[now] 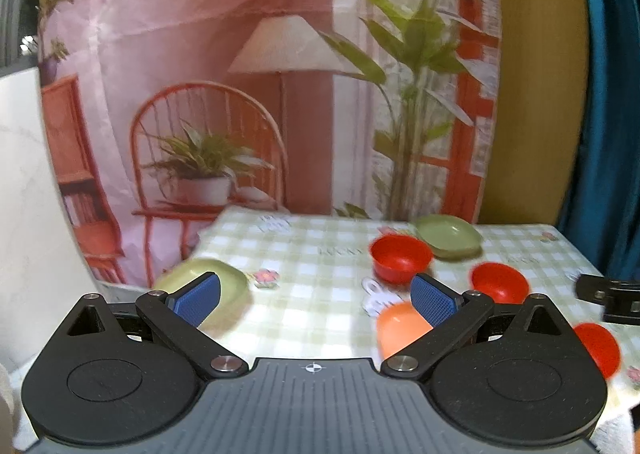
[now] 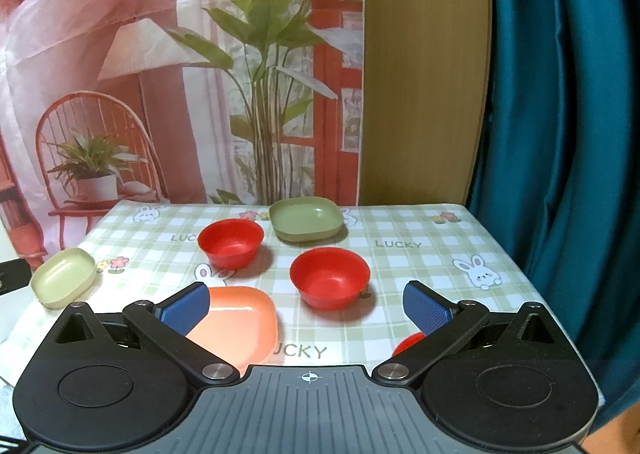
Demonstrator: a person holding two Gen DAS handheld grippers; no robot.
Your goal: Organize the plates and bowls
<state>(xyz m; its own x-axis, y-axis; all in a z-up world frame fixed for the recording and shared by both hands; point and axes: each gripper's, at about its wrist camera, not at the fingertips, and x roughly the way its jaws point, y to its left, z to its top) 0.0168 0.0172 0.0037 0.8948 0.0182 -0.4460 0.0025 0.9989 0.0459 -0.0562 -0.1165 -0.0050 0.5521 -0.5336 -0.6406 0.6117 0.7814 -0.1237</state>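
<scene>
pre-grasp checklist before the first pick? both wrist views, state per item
1. Left tongs open, nothing held: ok.
2. Right tongs open, nothing held: ok.
3. Nearest red bowl upright, standing apart from the other dishes: ok.
4. Orange plate fully in view: not ok, the right tongs' left finger covers part of it.
5. Third red bowl graspable: cannot tell, mostly hidden behind the right finger.
6. Pale green dish secure on the tablecloth: cannot tell, it sits at the left edge.
</scene>
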